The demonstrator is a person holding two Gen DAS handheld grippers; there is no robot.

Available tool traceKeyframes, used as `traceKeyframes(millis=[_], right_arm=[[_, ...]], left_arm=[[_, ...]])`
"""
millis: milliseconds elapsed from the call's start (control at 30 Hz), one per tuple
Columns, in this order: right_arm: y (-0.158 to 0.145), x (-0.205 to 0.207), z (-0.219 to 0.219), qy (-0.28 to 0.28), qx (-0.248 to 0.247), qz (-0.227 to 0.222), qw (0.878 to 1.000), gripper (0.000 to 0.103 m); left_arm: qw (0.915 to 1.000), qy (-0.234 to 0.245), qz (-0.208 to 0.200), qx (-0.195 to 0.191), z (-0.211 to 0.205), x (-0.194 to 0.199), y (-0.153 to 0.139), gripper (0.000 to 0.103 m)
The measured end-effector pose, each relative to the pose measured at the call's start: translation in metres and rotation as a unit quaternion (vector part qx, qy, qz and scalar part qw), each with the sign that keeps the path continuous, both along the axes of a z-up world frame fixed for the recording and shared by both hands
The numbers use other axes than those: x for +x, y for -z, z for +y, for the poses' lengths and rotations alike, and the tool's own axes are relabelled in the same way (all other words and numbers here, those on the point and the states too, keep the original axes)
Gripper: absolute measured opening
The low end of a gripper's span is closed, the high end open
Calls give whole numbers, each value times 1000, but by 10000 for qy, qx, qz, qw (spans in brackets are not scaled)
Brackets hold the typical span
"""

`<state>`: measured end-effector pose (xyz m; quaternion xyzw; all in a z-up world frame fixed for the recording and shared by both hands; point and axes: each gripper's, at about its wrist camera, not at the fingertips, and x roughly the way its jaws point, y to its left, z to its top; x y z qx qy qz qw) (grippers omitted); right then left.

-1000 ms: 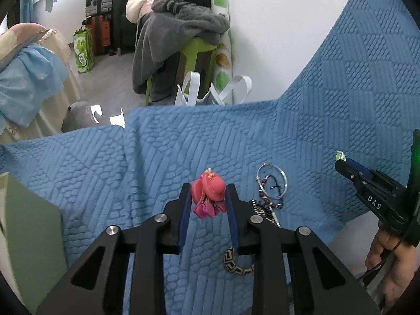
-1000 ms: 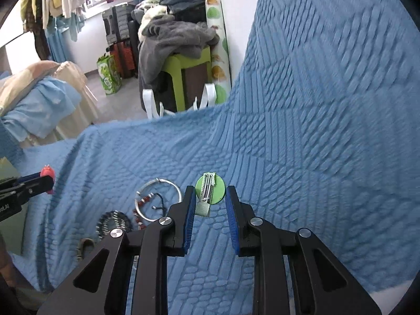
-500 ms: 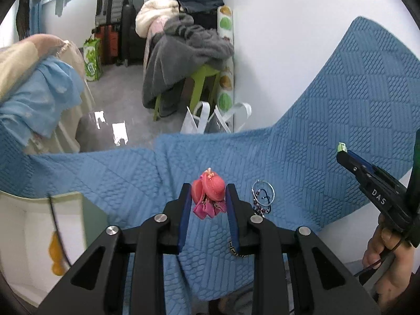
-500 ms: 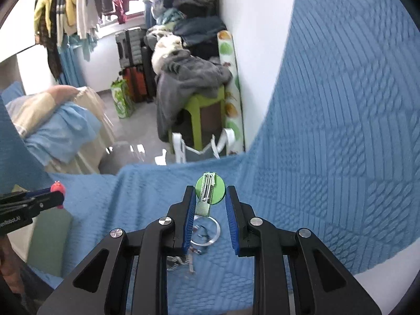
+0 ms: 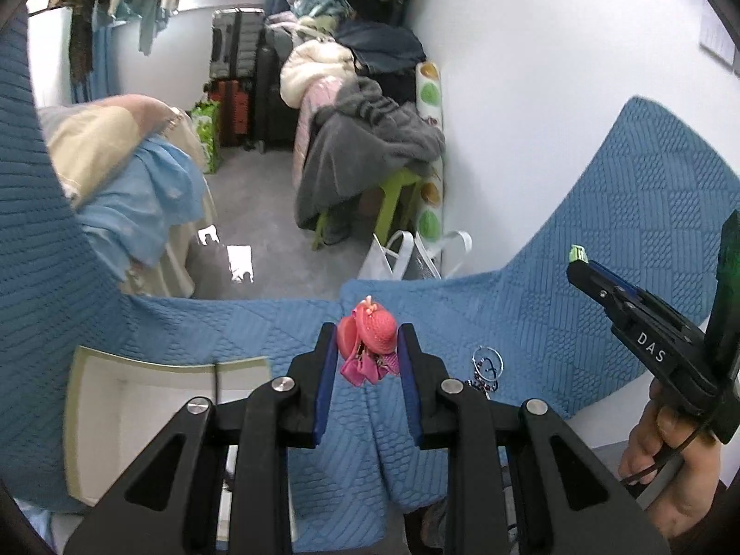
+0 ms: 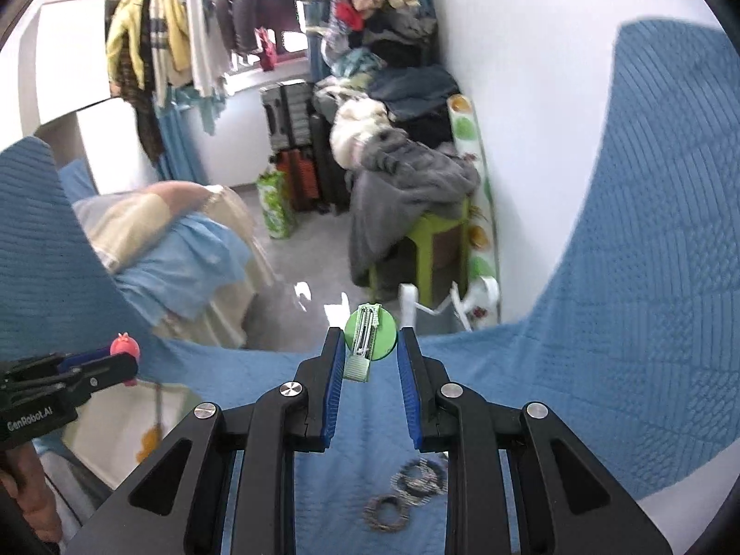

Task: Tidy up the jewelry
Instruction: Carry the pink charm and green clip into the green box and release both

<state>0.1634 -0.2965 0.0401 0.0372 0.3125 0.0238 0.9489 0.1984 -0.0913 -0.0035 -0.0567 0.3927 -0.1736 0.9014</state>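
My left gripper is shut on a pink-red hair clip with a magenta bow, held high over the blue quilted cloth. My right gripper is shut on a round green hair clip with a metal comb. A silver ring with beads lies on the cloth to the right of the left gripper. Patterned bangles lie on the cloth under the right gripper, blurred. An open white box with a pale green rim sits at the lower left. Each gripper shows in the other's view: the right gripper and the left gripper.
Beyond the cloth's edge the floor drops away. A green stool piled with grey clothes, a white bag, suitcases and a bed with a light blue cover stand there. A person's hand holds the right gripper.
Both grippers have risen and pulled back from the cloth with their clips still held. The jewelry on the cloth looks smaller, and the white box has come into the left view.
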Motion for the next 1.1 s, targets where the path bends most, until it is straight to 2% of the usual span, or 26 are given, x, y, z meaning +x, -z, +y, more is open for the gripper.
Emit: traceKeyframes(millis=[133,233,633,833,1100], right_arm=[[-18,-5,30,-208,5,-187,9996,21],[-26,-7,48,-405,133,-230,9988,21],[-29,-17,129,-928,119,-223,9954,21],[-3,-15,169,-1245,110,149,9920,21],[53,-21,205,-1601,57,991,9821,21]], left_arm=[[9996,-187,-197,14,29,-12,-18,27],[9976,-394,-433,365,47,-25,-25,27],[9956,-807,-436,203,126,-46,-18,27],[9944,-1018,-146,230,156,-45,10,27],[9918,-1210,378,164,186,-45,55,27]])
